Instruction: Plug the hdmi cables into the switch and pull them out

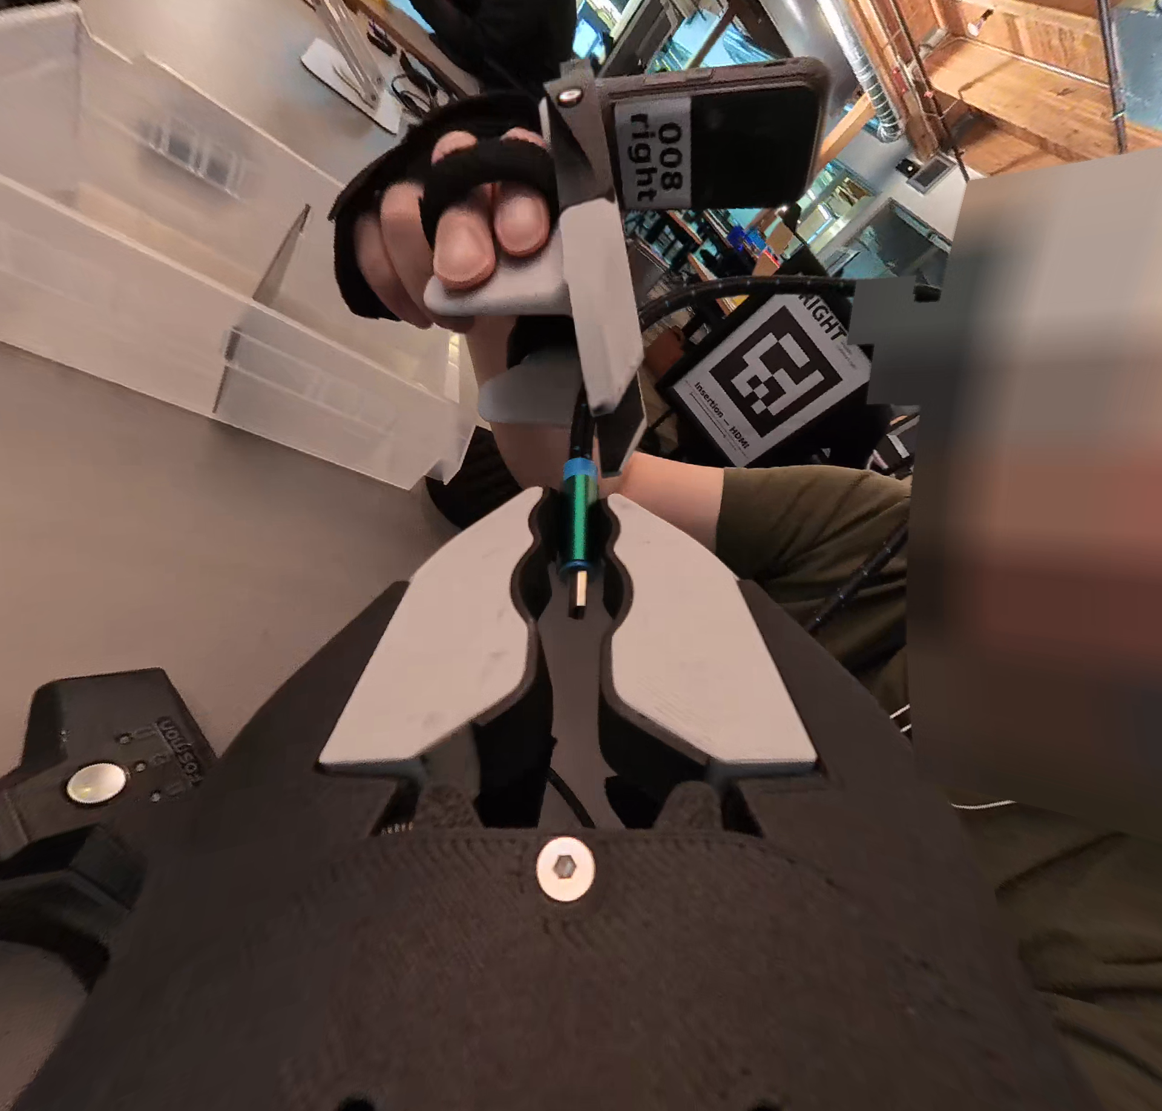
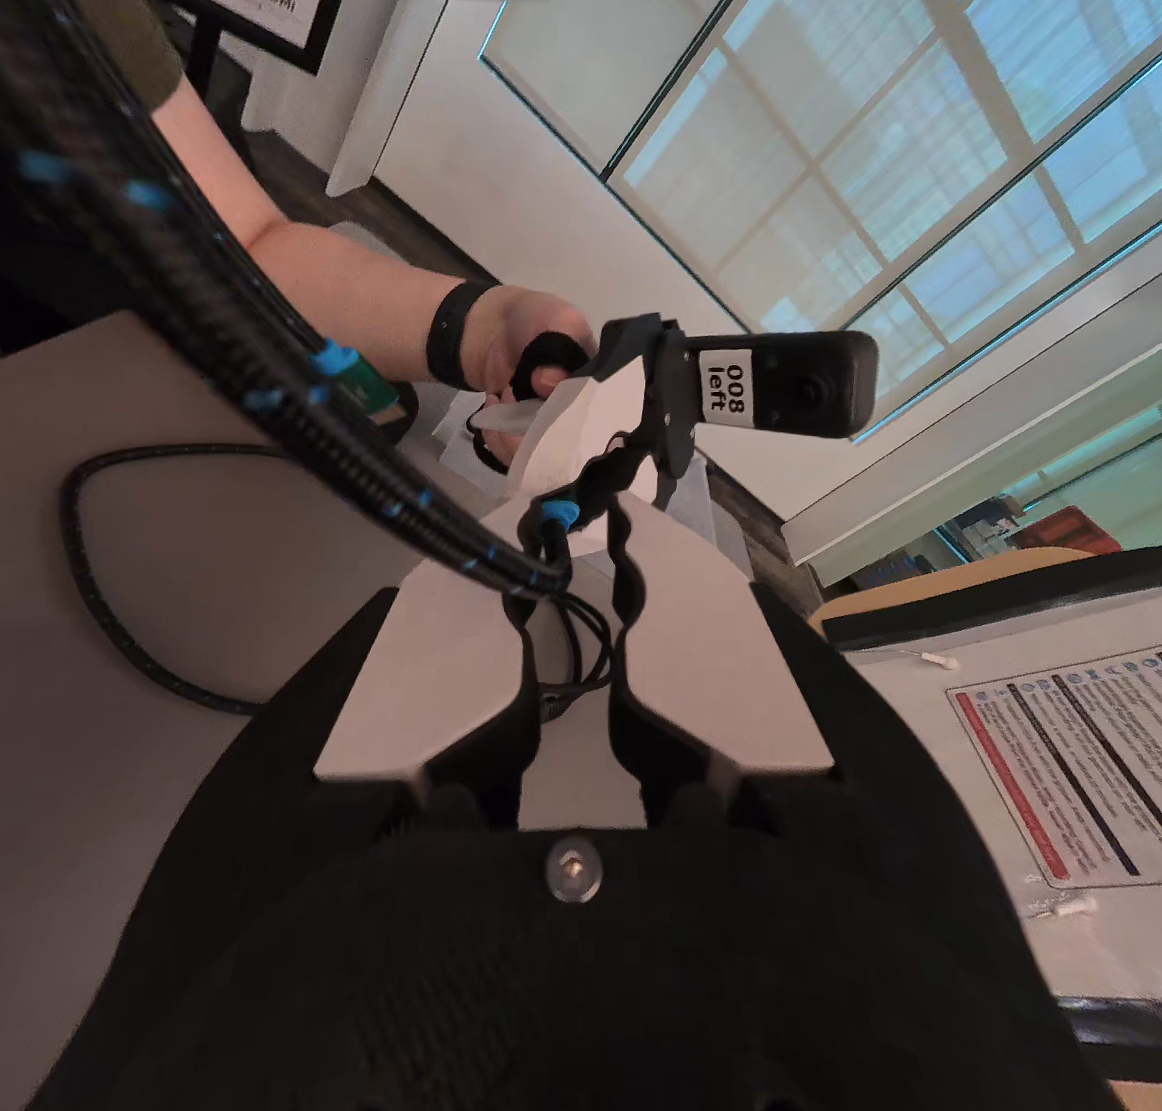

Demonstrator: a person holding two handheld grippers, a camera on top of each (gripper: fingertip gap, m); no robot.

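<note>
A green HDMI plug (image 1: 577, 521) with a blue collar stands between the fingertips of my left gripper (image 1: 577, 499), metal tip towards the camera. The left gripper looks shut on it. Its braided black cable (image 2: 377, 471) runs over the left finger of my right gripper (image 2: 577, 505) and into the gap. Those fingers stand apart, and the cable touches only the left one. In the left wrist view the right gripper (image 1: 613, 458) is just behind the plug's collar. The black switch (image 1: 94, 760) with a silver button lies at lower left. A second green plug (image 2: 365, 389) lies farther back.
Clear plastic bins (image 1: 188, 263) stand on the pale table (image 2: 157, 578) to the left. A sign with a square marker (image 1: 773, 376) stands behind the right gripper. A laminated sheet (image 2: 1069, 766) lies at the right. Thin black wires (image 2: 591, 641) lie under the right gripper.
</note>
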